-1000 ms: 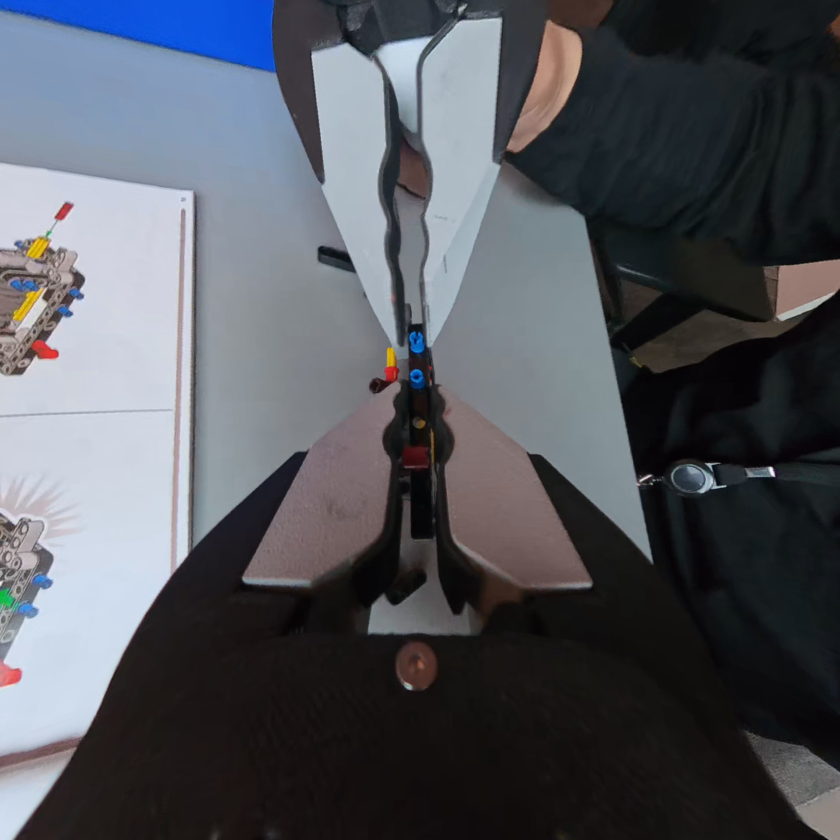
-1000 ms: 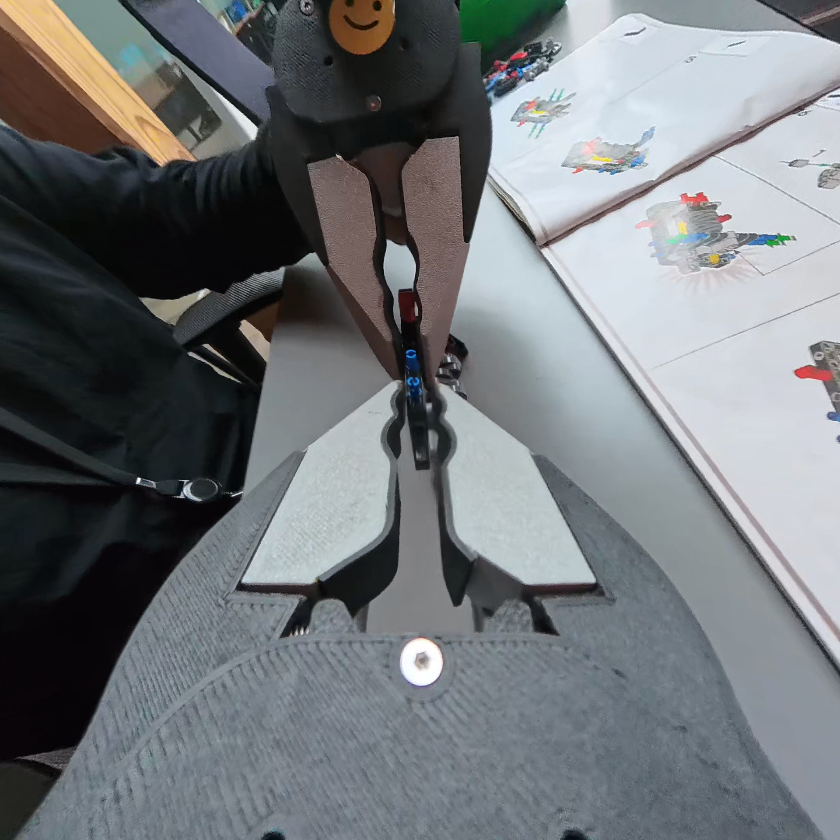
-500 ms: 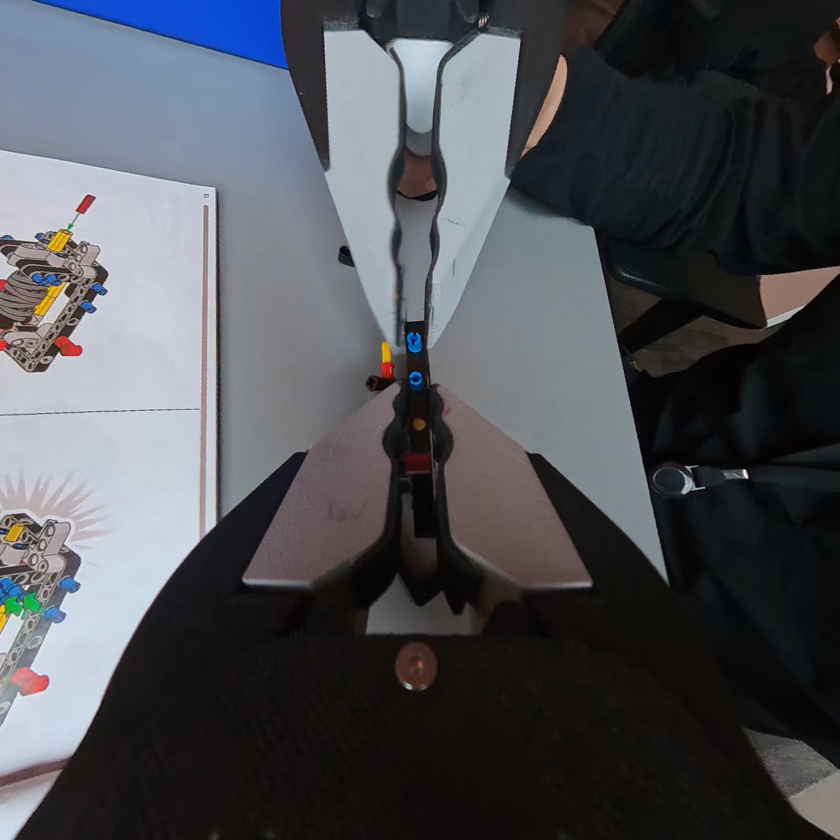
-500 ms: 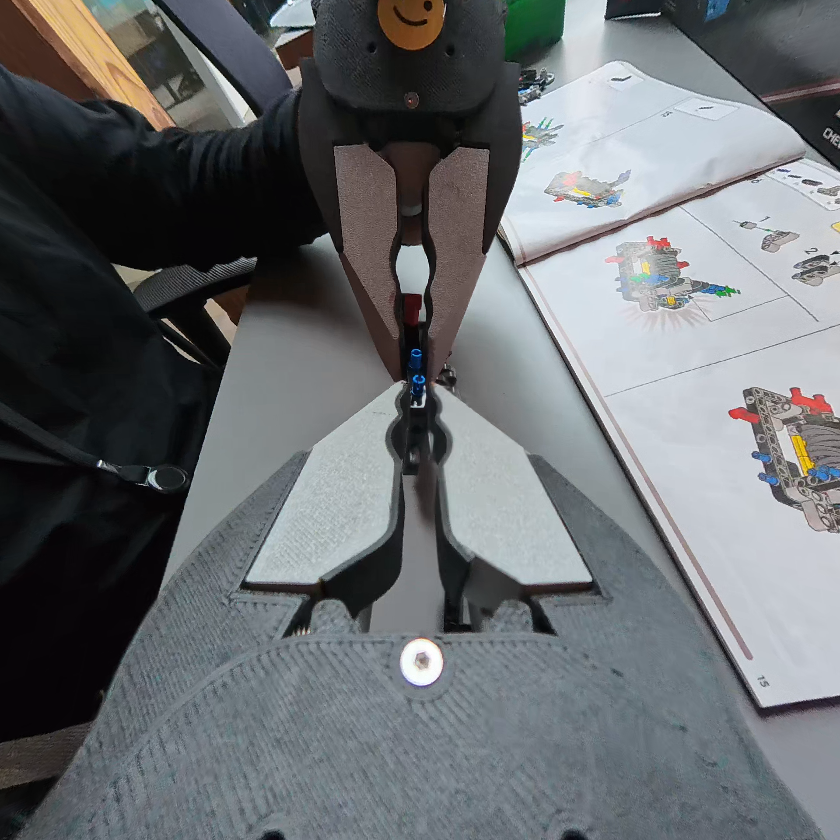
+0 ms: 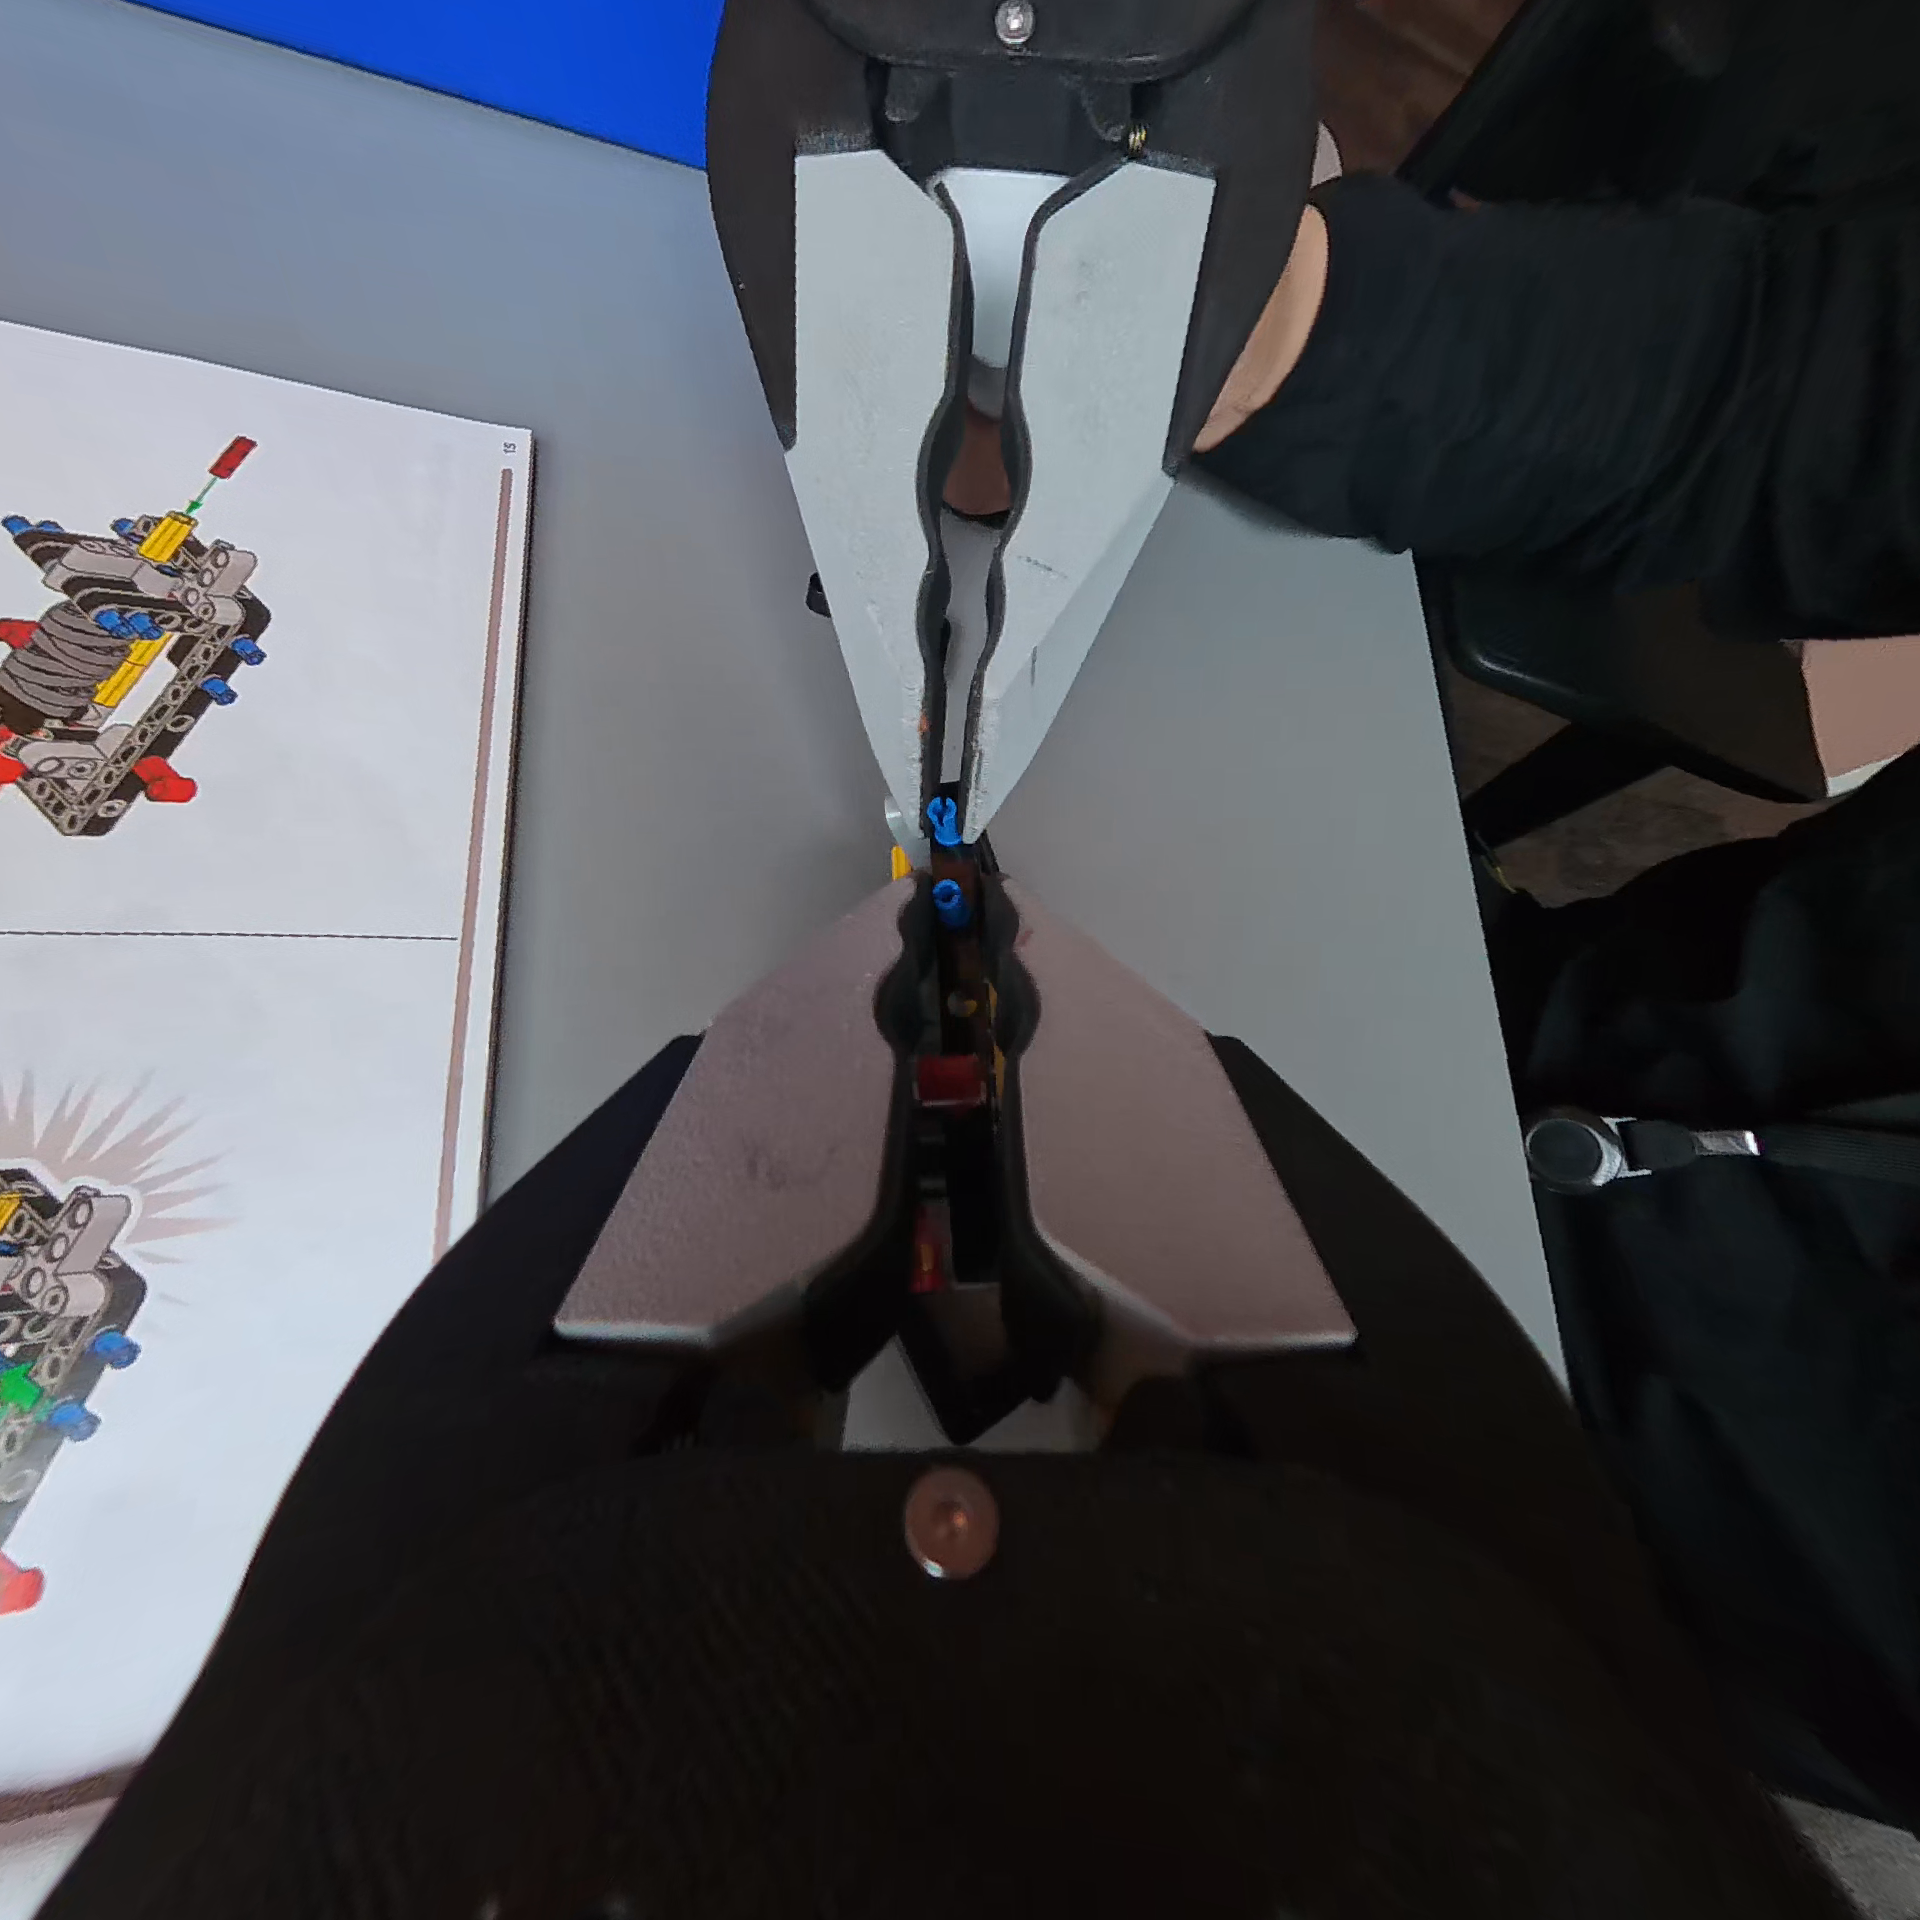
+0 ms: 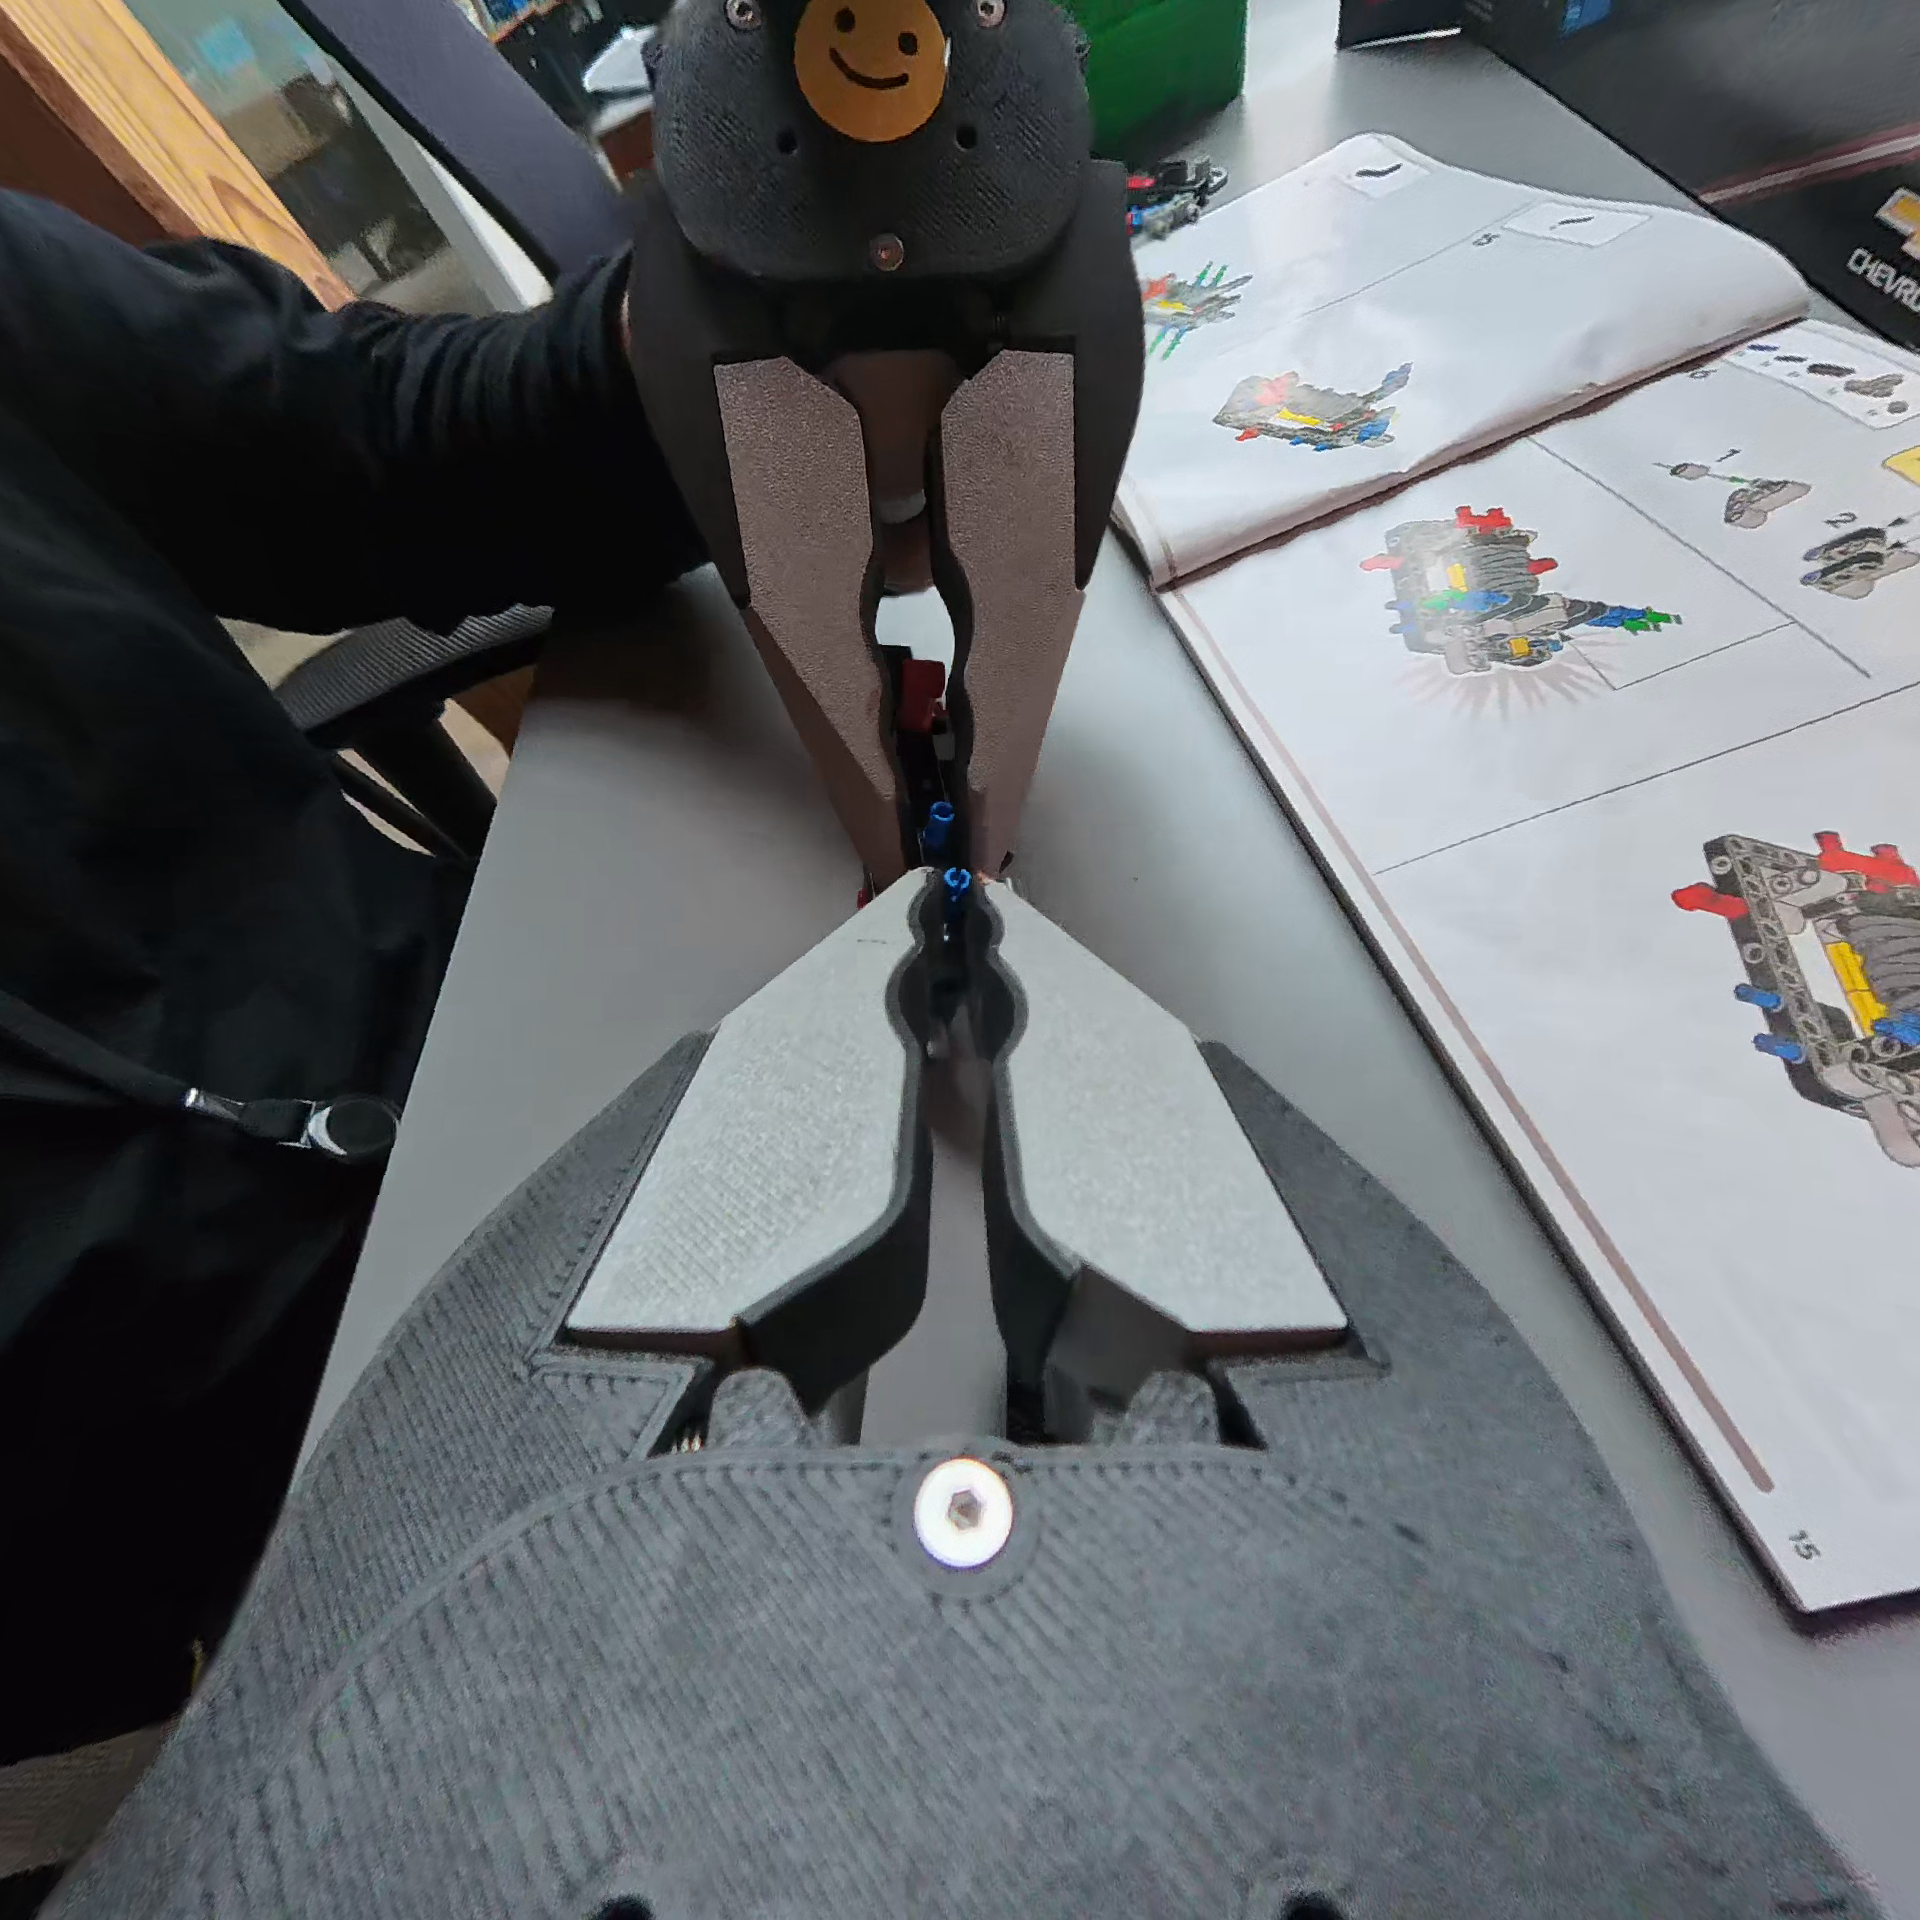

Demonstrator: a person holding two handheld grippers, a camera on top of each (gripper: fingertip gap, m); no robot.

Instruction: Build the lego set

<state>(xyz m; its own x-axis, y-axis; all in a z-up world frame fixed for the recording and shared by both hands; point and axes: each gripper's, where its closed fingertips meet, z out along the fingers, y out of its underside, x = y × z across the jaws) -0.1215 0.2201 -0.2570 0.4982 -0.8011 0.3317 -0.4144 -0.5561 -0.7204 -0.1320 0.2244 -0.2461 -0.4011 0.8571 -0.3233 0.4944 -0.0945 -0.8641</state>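
A black lego beam assembly (image 5: pixel 951 997) with two blue pins (image 5: pixel 943 818) and a red part (image 5: pixel 948 1078) is held just above the grey table (image 5: pixel 1226 831). My left gripper (image 5: pixel 951 896), with brown fingers, is shut on the end with the red part. My right gripper (image 6: pixel 951 885), with grey fingers, is shut on the other end of the assembly (image 6: pixel 943 966). The two grippers meet almost tip to tip. The right gripper (image 5: pixel 945 826) also shows in the left wrist view, and the left gripper (image 6: pixel 940 854) in the right wrist view. Most of the beam is hidden between the fingers.
An open instruction booklet (image 5: pixel 260 935) lies beside the grippers; it also shows in the right wrist view (image 6: pixel 1558 727). A black box (image 6: pixel 1766 104), a green bin (image 6: pixel 1164 62) and loose parts (image 6: pixel 1174 197) are at the far end. The table edge (image 5: pixel 1475 1039) and a person in black are close by.
The two grippers have closed up tip to tip along the beam, so less of it shows between them. Both have shifted, and more of the booklet is in view.
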